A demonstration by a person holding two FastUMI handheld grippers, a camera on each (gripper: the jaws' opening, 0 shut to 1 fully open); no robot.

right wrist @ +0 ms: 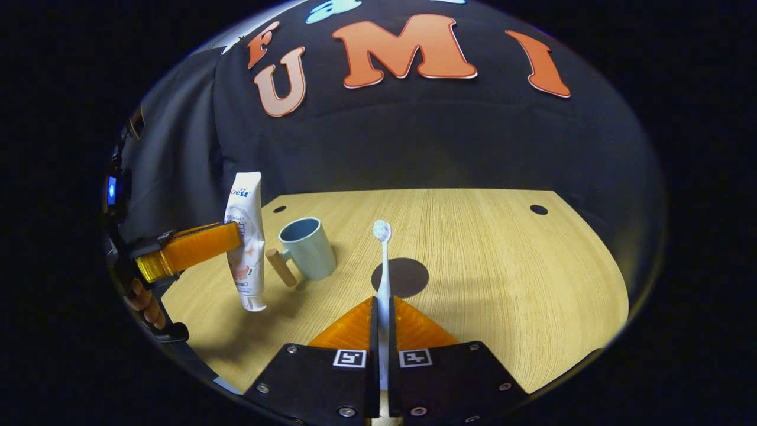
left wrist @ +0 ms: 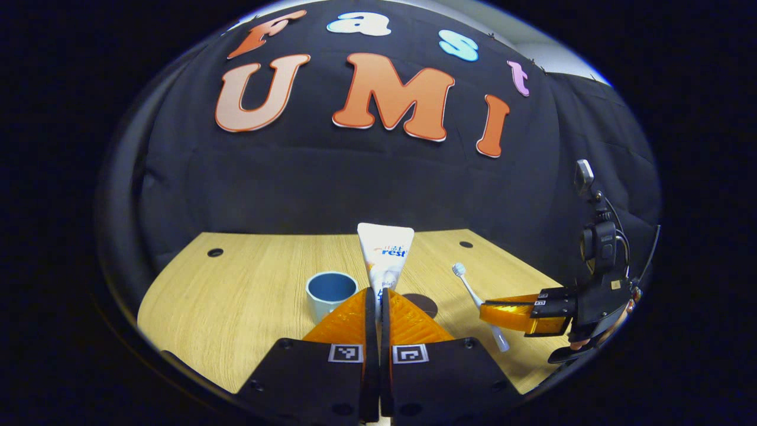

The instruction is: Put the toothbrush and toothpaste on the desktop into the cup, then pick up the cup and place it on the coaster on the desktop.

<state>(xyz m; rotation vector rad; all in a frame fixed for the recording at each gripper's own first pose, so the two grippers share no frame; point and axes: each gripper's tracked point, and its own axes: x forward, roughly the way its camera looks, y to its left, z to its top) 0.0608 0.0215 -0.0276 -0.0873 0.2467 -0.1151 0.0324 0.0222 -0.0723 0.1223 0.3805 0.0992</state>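
Left gripper view: left gripper [left wrist: 378, 305] clamped on the paste [left wrist: 385, 253], jaws narrow with the tube pinched between them, crimped end up, lifted clear of the desk [left wrist: 236, 313]. Cup [left wrist: 330, 294] just left of the tube, mouth open and upright; coaster [left wrist: 423, 303] a dark disc peeking out right of the fingers. Farther right, right gripper [left wrist: 502, 315] pinching the brush [left wrist: 473, 291], bristles up and tilted left. For the step in hand, probably loading the cup: best to carry the tube over the rim, cap end down, centre it above the mouth before lowering, and release only once the cap sits inside; 1 item at a time, to keep the 2 grippers from crowding each other over a small opening. Right gripper view: right gripper [right wrist: 382, 322] closed narrow on the brush [right wrist: 382, 266], upright, head above the coaster [right wrist: 400, 277]. Shown here and hidden in the other view: the cup's [right wrist: 307, 247] wooden handle [right wrist: 280, 267], pointing toward the paste [right wrist: 246, 239], the tube's cap hanging free just beside that handle, and the whole coaster, bare, well apart from the cup. Handle worth avoiding on the way in, since a nudge could tip or slide the cup.
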